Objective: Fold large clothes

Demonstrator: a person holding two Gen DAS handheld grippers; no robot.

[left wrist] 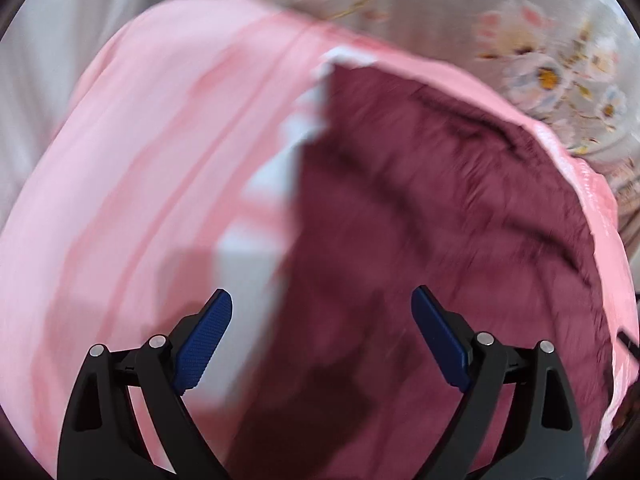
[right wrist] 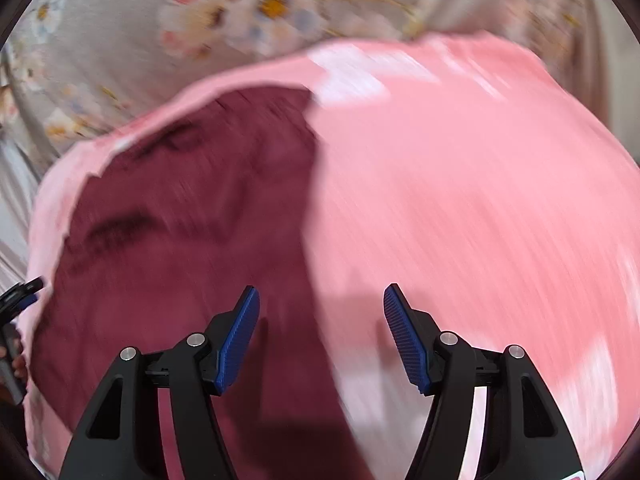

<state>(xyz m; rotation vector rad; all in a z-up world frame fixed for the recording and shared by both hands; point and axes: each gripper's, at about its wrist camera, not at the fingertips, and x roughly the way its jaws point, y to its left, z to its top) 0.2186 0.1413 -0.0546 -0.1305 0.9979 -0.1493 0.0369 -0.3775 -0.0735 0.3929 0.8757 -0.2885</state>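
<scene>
Maroon garment (left wrist: 420, 220) on pink sheet (left wrist: 140, 160); labels prob. blurred.

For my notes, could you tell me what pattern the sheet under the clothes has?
Pale grey floral sheet with white, orange-centred daisies, clearest in the right wrist view.

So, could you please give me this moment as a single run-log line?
left claw: open, empty | right claw: open, empty | maroon garment: lying on pink sheet | floral bedding: underneath | frames motion-blurred
</scene>
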